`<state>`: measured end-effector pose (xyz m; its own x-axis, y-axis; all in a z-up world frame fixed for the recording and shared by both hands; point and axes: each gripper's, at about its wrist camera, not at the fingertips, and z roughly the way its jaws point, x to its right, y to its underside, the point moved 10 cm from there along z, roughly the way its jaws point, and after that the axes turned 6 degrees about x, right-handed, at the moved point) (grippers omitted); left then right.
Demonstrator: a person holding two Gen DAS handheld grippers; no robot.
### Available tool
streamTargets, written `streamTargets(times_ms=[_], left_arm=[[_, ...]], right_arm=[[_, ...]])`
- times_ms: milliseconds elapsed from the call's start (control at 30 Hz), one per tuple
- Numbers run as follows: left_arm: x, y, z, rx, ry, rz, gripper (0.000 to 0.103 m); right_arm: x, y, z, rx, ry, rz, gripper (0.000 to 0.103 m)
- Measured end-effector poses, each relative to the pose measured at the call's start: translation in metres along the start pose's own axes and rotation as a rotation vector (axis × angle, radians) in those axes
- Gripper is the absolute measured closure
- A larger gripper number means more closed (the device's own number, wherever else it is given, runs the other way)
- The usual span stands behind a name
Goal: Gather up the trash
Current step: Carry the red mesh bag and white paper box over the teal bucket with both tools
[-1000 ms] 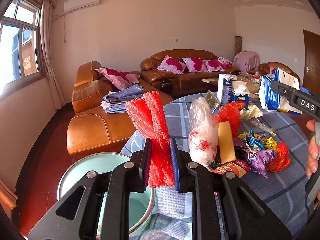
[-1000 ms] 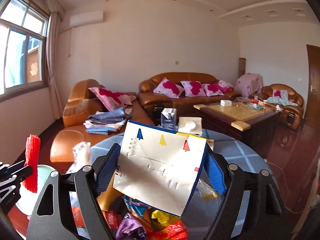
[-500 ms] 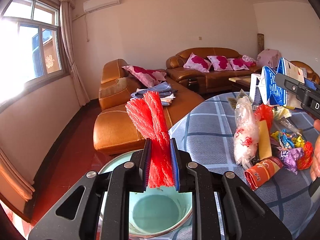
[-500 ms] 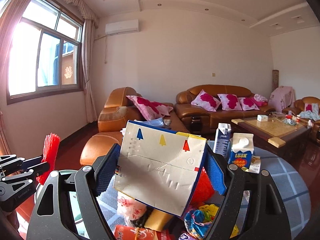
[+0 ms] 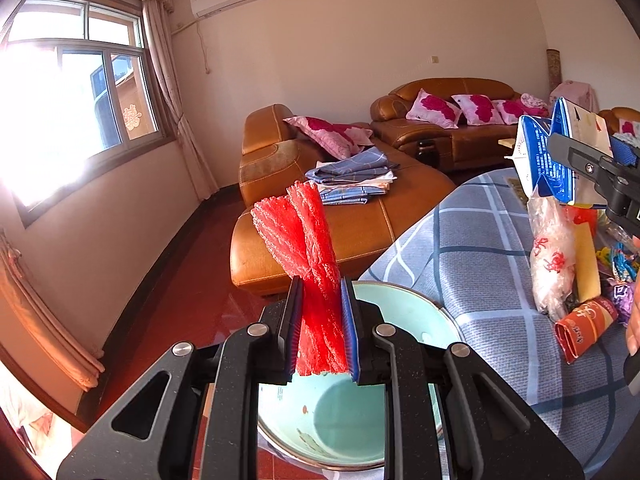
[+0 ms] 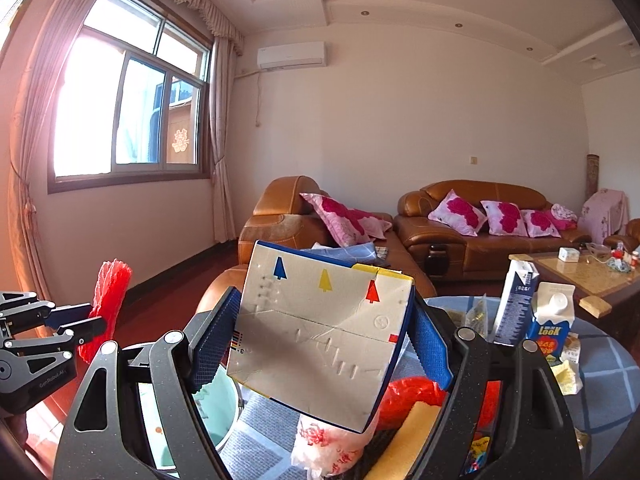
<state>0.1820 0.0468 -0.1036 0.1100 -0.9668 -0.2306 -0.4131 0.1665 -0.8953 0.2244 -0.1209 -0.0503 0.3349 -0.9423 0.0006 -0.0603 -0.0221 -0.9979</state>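
My left gripper (image 5: 320, 332) is shut on a red foam net (image 5: 308, 248) and holds it upright above a pale green basin (image 5: 340, 416) beside the table. My right gripper (image 6: 320, 344) is shut on a flattened white and blue carton (image 6: 316, 332), held above the trash pile. In the left wrist view the carton (image 5: 560, 156) shows at the far right. In the right wrist view the left gripper (image 6: 80, 320) with the red net (image 6: 108, 296) is at the left, and the basin (image 6: 208, 412) lies below.
A table with a blue checked cloth (image 5: 480, 240) carries a heap of wrappers, a clear bag (image 5: 552, 256) and a red packet (image 5: 584, 328). Two milk cartons (image 6: 548, 324) stand at its far side. A brown leather sofa (image 5: 320, 216) and a coffee table (image 6: 592, 276) lie behind.
Both grippers have swung left, away from the trash pile and toward the basin. The left gripper now hangs over the basin with the red net. Both grips are unchanged.
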Motion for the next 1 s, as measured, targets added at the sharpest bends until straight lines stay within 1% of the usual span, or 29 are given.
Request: streamTargets(times_ms=[633,1000], left_arm=[[-0.029,0.014,0.006,-0.049,-0.070,0.032,0.084],[-0.024,0.019,0.010,-0.071,-0.070,0.082,0.084]], right_arm=[[-0.047,0.022,0.023,-0.052,-0.143,-0.109,0.024],[-0.070,0.035,0.028,-0.078,-0.229,-0.168,0.024]])
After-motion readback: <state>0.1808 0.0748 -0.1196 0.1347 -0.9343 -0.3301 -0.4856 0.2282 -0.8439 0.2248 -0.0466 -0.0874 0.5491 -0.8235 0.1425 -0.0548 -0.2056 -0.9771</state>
